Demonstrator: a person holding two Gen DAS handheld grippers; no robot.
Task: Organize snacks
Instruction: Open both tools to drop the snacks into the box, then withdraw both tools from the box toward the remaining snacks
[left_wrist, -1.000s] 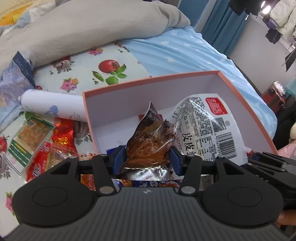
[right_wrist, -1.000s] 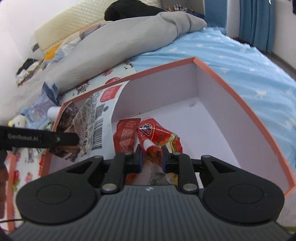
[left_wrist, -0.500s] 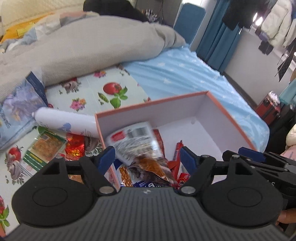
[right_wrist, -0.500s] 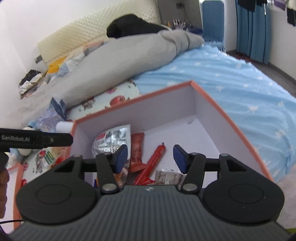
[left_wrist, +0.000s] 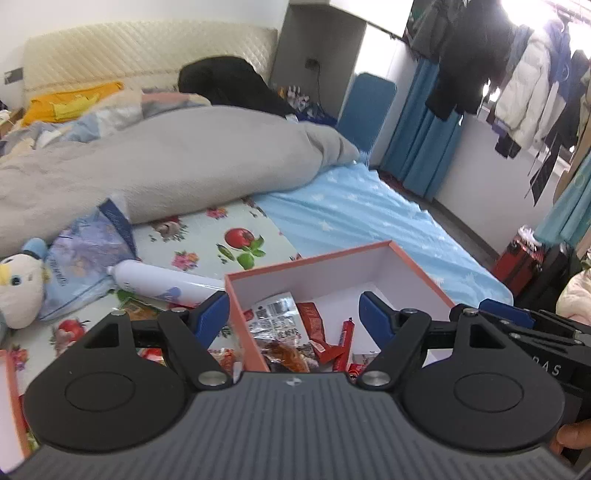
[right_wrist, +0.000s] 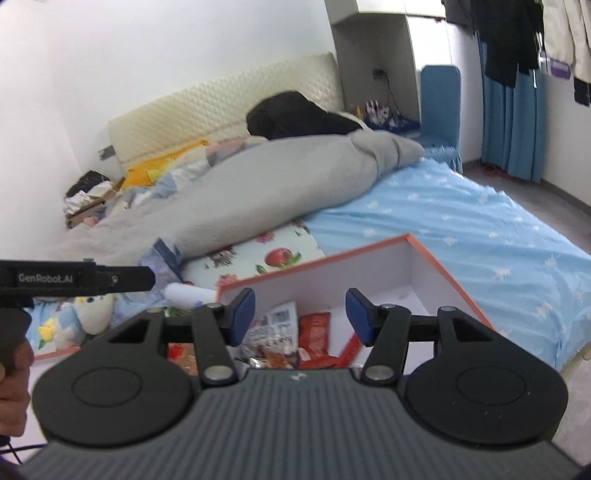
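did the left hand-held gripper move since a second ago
Yes. The left hand-held gripper rose up and back from the orange box, which now sits lower and smaller.

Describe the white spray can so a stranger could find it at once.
On the fruit-and-flower printed mat beside the grey duvet, find the orange-rimmed box. The white spray can lies on its side just outside the box's left wall, the only smooth white cylinder among flat snack packets.

A grey duvet (left_wrist: 177, 166) lies heaped across the bed. Behind it, a black bundle (left_wrist: 229, 83) rests near the headboard (left_wrist: 140, 55). In front of the duvet lie a white bottle (left_wrist: 162, 286) and a plush toy (left_wrist: 20, 290). Blue curtains (left_wrist: 421, 147) hang right of it.
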